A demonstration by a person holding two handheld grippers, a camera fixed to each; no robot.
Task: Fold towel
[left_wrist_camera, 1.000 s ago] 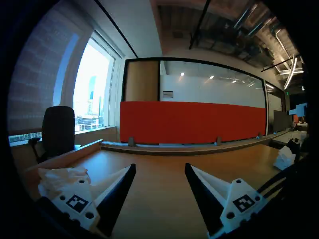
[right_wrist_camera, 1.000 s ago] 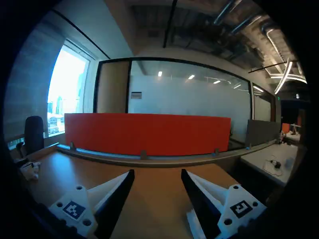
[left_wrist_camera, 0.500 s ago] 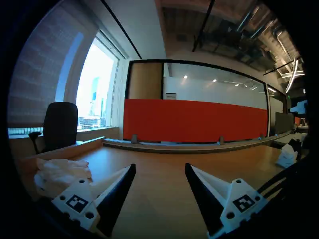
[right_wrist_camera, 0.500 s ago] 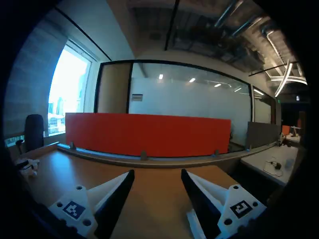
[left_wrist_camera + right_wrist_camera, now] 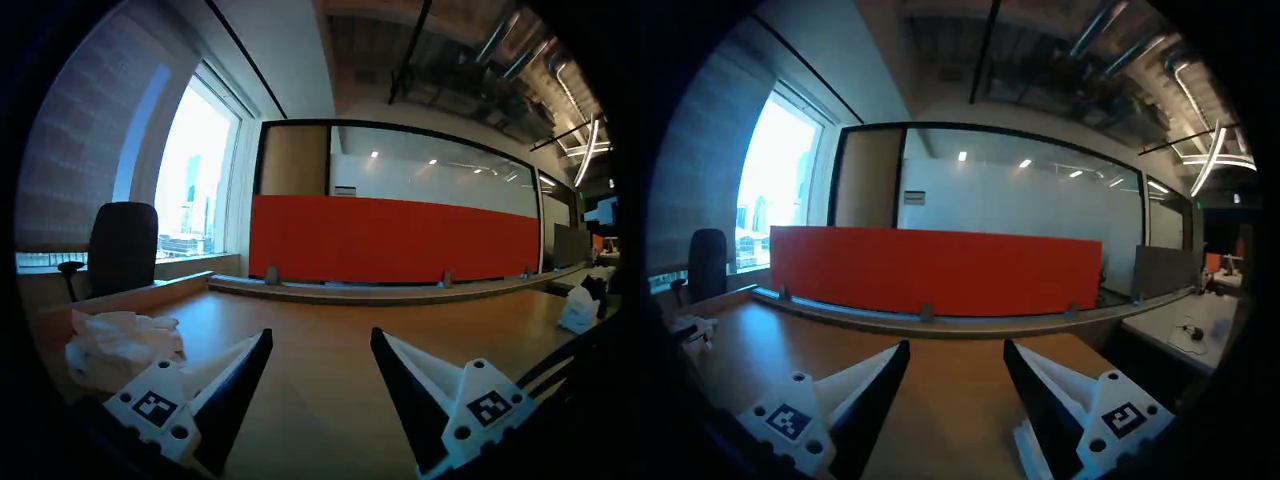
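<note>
A crumpled white towel lies on the wooden desk at the left of the left gripper view, just beyond and left of my left finger. My left gripper hovers low over the desk, open, with nothing between its fingers. My right gripper is also open and empty, over bare wood. A small white-and-black shape sits at the far right of the left gripper view, and a similar one at the far left of the right gripper view; both are too small to identify.
A red divider panel runs along the back edge of the desk. A black office chair stands by the window at the left. A lower white desk with small items adjoins on the right.
The left gripper view has shifted slightly, so the towel and chair sit a little higher and larger. The right gripper view has barely moved. Both grippers stay open.
</note>
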